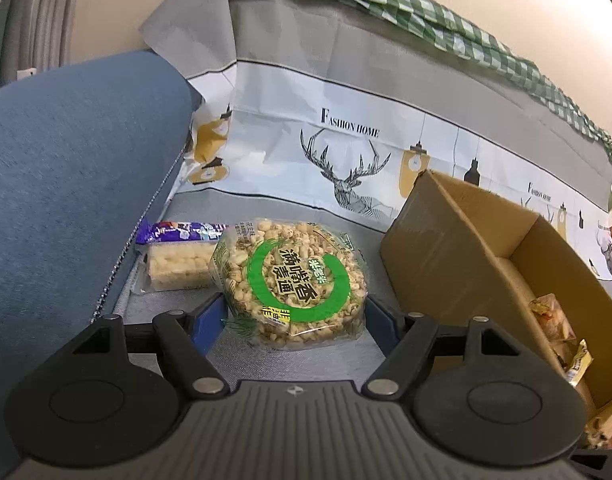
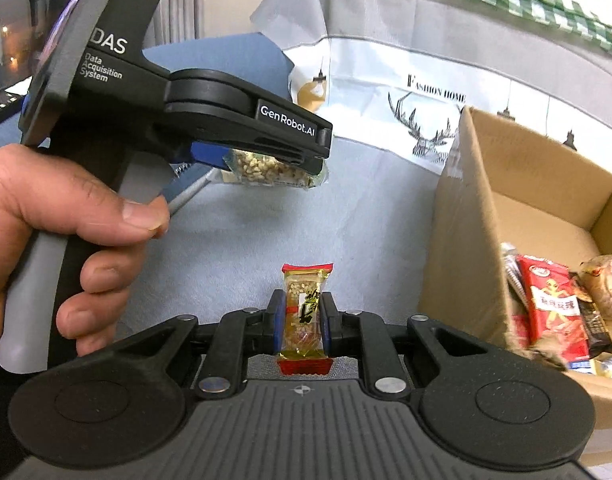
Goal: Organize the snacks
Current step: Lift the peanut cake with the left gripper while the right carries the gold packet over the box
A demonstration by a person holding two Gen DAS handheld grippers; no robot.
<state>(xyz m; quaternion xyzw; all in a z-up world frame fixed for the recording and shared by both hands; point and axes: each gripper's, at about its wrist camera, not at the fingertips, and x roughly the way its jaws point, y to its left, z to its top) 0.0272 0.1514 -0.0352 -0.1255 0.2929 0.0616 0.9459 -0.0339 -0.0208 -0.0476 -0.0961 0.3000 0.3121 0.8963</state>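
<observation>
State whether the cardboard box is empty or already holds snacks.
Holds snacks: the cardboard box is open-topped, with a red packet and other wrappers inside.

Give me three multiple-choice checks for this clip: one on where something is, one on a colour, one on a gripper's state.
1. Where is the cardboard box relative to the round puffed-grain pack?
A. To its right
B. To its left
C. Under it

2. What colour is the ring on that round pack?
A. Red
B. Green
C. Blue

3. What is the right gripper doing?
A. Open and empty
B. Resting in the box
C. Shut on a small snack bar

Answers: 1 A, the box stands right of the pack. 2 B, the ring is green. 3 C, both fingers press the bar's sides.
</observation>
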